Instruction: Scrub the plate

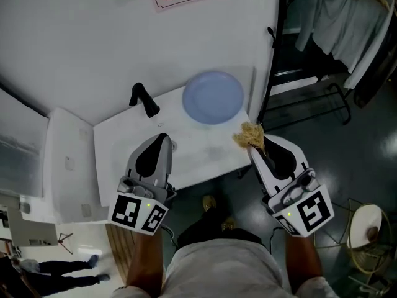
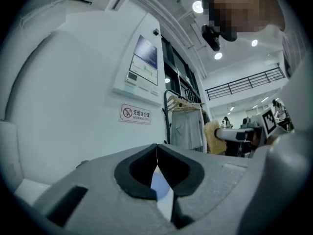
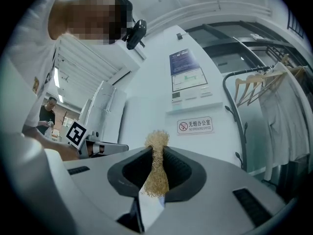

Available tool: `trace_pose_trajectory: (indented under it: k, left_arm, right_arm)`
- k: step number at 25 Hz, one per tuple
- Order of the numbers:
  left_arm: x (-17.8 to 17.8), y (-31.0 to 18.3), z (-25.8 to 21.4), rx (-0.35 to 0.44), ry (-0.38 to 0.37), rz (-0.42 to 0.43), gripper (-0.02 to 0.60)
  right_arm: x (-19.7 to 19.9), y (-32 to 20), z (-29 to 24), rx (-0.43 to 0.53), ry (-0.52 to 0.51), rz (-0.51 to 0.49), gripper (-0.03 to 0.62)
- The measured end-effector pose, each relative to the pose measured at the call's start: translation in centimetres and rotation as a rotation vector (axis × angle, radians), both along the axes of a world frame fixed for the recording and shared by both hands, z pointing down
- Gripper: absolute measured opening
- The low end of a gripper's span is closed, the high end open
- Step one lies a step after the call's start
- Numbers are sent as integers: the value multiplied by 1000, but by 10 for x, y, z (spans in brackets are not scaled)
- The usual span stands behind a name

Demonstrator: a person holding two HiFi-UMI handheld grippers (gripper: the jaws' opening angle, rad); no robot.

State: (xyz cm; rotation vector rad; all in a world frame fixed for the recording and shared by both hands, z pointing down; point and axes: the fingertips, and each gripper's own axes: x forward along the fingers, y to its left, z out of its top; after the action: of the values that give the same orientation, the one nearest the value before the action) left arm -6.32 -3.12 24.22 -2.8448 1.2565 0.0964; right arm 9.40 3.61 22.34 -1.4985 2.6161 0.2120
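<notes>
**Pad gripped, plate not yet reached**

You stand at the small white rectangular table (image 1: 118,144), and everything here is placed against it. The round pale-blue plate (image 1: 213,97) lies flat at the table's far right corner, close to the far edge. Nothing rests on it and nothing touches it.

Your left gripper (image 1: 164,138) hangs over the table's near edge, about midway along. Its jaws are pressed together with nothing between them. Your right gripper (image 1: 256,148) is at the table's near right corner, clamped on a tan, wiry scrubbing pad (image 1: 249,135). In the right gripper view the pad (image 3: 156,173) fills the gap between the jaws, and its tuft sticks out past the tips. A small black angled piece (image 1: 144,100) stands towards the table's far left; I cannot tell what it is.

Judging by this, you are on the approach and scrubbing has not begun. The next move calls for carrying the pad to the table's far right corner and lowering its tuft onto the plate. The plate lies loose near an edge, so a hard stroke could push it off. Your left gripper will likely need to open and steady the rim first.
</notes>
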Motion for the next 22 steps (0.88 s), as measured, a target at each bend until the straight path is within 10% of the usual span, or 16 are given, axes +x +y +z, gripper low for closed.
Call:
trace_pose_trajectory:
  k: [22]
  left_arm:
    - [20,-108,97,-243,-75,94,19]
  right_arm:
    - [-37,-130,22,-88,90,55,61]
